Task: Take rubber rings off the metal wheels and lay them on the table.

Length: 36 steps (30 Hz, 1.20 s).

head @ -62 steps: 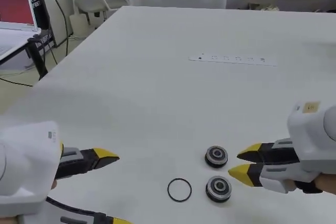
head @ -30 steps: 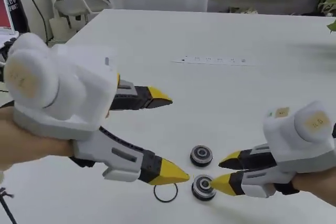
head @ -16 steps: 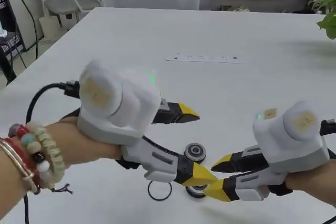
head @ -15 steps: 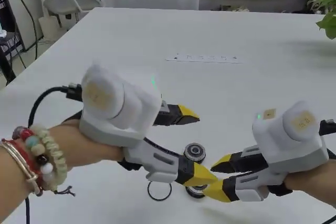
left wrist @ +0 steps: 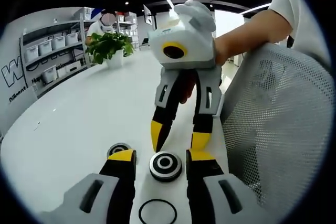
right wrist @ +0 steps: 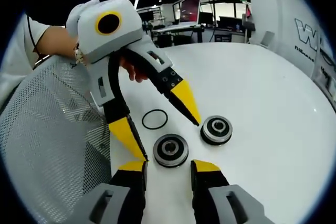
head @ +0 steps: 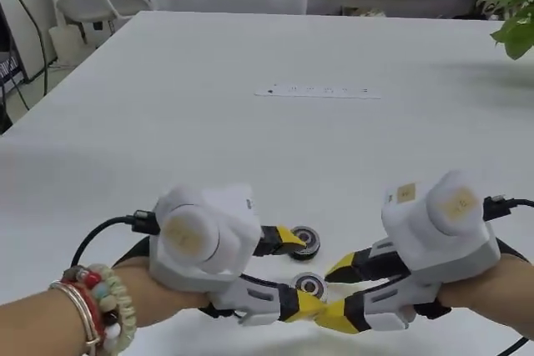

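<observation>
In the head view, 2 metal wheels sit near the front edge of the white table [head: 209, 64]. The near wheel [head: 310, 285] lies where 4 yellow jaw tips meet, and the far wheel [head: 305, 240] is just beyond it. The left gripper [head: 310, 274] reaches in from the left with its jaws spread wide. The right gripper [head: 326, 296] faces it, jaws moderately apart. Neither holds anything. A power strip [head: 317, 91] lies farther up the table.

The left gripper view shows the near wheel between its own 2 tips, dark band still around the rim. A loose rubber ring [left wrist: 157, 212] lies flat on the table, closer to the camera.

In the right gripper view, the near wheel sits just ahead of the tips, with the ring beyond it on the left.

Bins [left wrist: 52, 40] line the shelves in the left gripper view; I cannot tell what they hold.
</observation>
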Each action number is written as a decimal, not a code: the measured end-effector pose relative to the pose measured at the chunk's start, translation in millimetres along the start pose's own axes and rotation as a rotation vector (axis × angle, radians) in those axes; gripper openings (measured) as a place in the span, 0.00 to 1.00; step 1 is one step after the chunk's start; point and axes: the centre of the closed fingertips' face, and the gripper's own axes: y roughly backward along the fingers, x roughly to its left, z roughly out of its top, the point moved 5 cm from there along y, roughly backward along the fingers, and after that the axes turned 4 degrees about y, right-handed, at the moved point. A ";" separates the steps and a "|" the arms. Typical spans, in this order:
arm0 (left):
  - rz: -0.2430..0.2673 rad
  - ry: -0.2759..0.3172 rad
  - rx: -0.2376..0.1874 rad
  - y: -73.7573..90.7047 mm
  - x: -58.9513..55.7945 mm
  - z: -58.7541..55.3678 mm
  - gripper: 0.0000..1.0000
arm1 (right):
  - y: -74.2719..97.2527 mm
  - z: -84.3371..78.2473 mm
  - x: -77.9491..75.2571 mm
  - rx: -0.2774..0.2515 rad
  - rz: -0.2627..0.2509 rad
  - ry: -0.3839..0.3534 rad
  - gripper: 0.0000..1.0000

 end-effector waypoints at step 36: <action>0.012 0.053 -0.002 -2.1 -4.0 -12.5 0.09 | -1.5 0.0 -3.5 0.000 -0.016 0.076 0.20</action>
